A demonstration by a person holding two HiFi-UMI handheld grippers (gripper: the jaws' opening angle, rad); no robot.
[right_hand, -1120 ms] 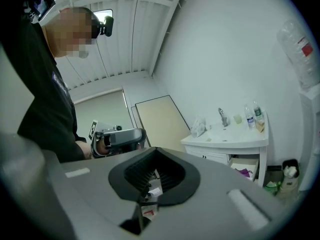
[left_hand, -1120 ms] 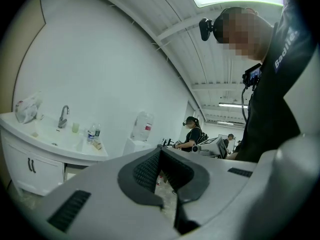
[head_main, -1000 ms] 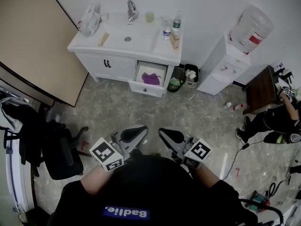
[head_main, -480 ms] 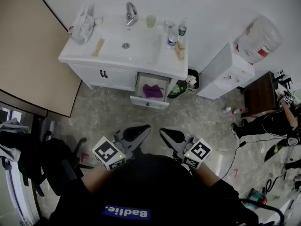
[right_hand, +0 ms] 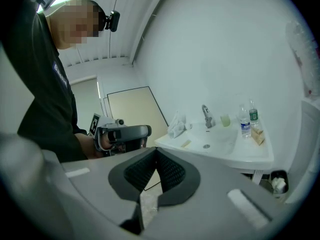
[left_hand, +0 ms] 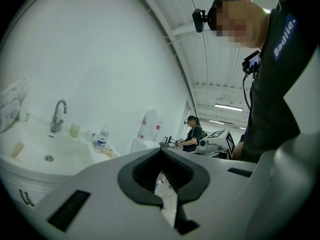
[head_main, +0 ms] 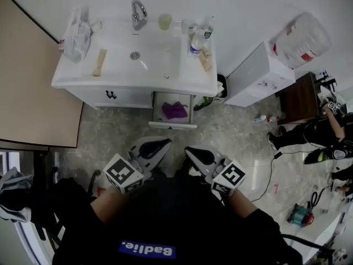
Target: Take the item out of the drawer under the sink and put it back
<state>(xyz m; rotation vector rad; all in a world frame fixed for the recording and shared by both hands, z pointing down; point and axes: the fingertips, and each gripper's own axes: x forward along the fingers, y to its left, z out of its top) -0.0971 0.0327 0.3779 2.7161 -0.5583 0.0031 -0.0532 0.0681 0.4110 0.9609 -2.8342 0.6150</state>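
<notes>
The white sink cabinet stands ahead of me, with its drawer pulled out under the basin's right side. A purple item lies inside the drawer. Both grippers are held close to my chest, well short of the drawer. My left gripper is shut with nothing in it, and its pads meet at the tips. The right gripper is likewise shut and empty, its dark pads touching. The sink shows beyond the right jaws, and the faucet beyond the left ones.
Bottles, a cup and a plastic bag sit on the counter. A bin and a water dispenser stand right of the cabinet. A person crouches at far right by a brown table. A beige panel is at left.
The cabinet has come nearer and slid left in the head view as I stepped toward it. Both grippers stay shut and empty by my chest.
</notes>
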